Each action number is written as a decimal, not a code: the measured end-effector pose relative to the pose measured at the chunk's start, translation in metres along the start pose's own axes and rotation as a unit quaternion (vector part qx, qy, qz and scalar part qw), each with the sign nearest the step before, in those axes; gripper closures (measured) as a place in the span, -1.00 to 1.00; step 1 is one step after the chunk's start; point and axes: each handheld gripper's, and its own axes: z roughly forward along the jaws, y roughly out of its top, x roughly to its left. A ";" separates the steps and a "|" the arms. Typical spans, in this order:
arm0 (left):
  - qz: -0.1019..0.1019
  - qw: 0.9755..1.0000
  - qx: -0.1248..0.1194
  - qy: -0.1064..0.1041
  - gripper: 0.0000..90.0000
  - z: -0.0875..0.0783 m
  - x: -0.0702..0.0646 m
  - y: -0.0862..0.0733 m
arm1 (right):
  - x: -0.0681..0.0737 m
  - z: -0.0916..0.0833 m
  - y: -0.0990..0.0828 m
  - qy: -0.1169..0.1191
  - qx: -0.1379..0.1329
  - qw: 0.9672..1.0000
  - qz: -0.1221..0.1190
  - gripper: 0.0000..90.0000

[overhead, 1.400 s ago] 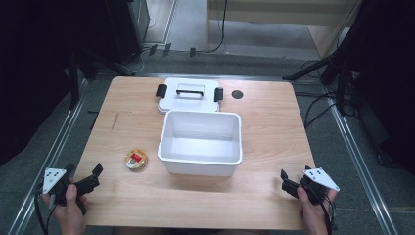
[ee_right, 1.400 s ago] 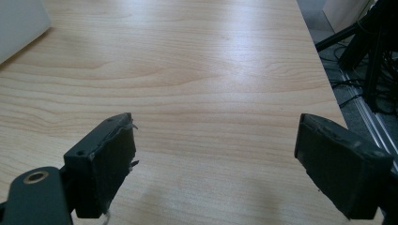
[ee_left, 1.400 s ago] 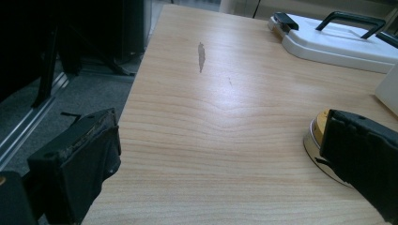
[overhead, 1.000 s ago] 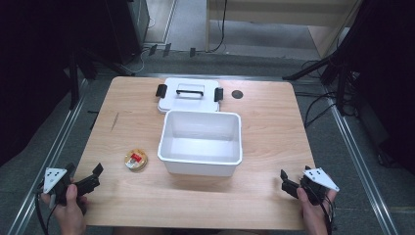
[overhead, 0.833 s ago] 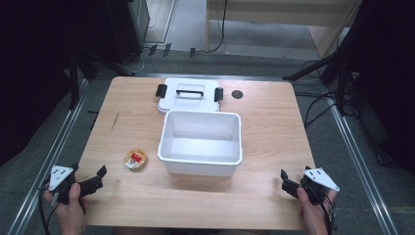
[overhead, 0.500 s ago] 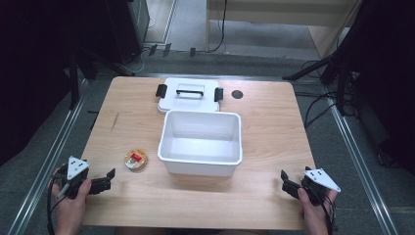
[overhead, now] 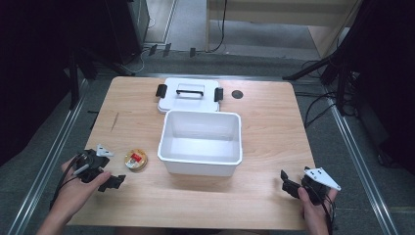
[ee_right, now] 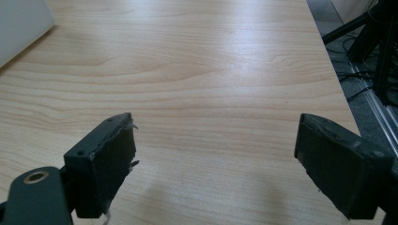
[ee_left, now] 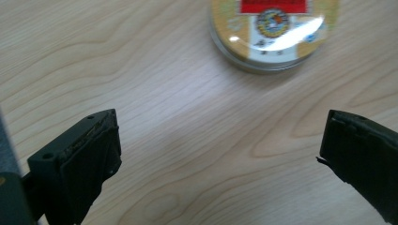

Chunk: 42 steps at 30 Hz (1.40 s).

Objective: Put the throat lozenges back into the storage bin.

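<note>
A small round gold tin (overhead: pixel 135 159) with a red label lies flat on the wooden table (overhead: pixel 274 122), left of a white plastic bin (overhead: pixel 200 164). My left gripper (overhead: pixel 110 172) hovers just near-left of the tin, open, jaws wide apart and nothing between them. In the left gripper view the tin (ee_left: pixel 274 28) sits just beyond the open left gripper (ee_left: pixel 220 136), slightly right of centre. My right gripper (overhead: pixel 289 185) rests open at the table's near right corner. In the right gripper view its jaws (ee_right: pixel 216 129) stand wide over bare wood.
The bin is open-topped and looks empty. Its white lid (overhead: pixel 188 94), with a handle and black latches, lies flat behind it. A small dark round spot (overhead: pixel 237 94) marks the table beside the lid. The bin's corner (ee_right: pixel 19 28) shows in the right gripper view.
My left gripper has moved from the table's near left edge forward and right, close up to the tin. The right gripper has stayed put.
</note>
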 end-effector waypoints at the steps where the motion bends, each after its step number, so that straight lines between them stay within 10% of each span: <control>1: 0.012 1.000 0.022 -0.014 -1.00 0.004 -0.002 0.008 | 0.000 0.000 0.000 0.000 0.000 1.000 0.001 -0.71; 17: 0.061 0.987 0.147 -0.030 -0.90 0.030 -0.006 0.066 | -0.002 0.001 0.001 0.007 0.005 1.000 0.005 -0.71; 26: 0.081 0.982 0.166 -0.043 -0.82 0.043 -0.010 0.083 | -0.002 0.001 0.001 0.009 0.006 1.000 0.008 -0.71; 42: 0.076 0.981 0.169 -0.056 -0.54 0.055 -0.010 0.092 | -0.003 0.002 0.001 0.010 0.008 1.000 0.010 -0.71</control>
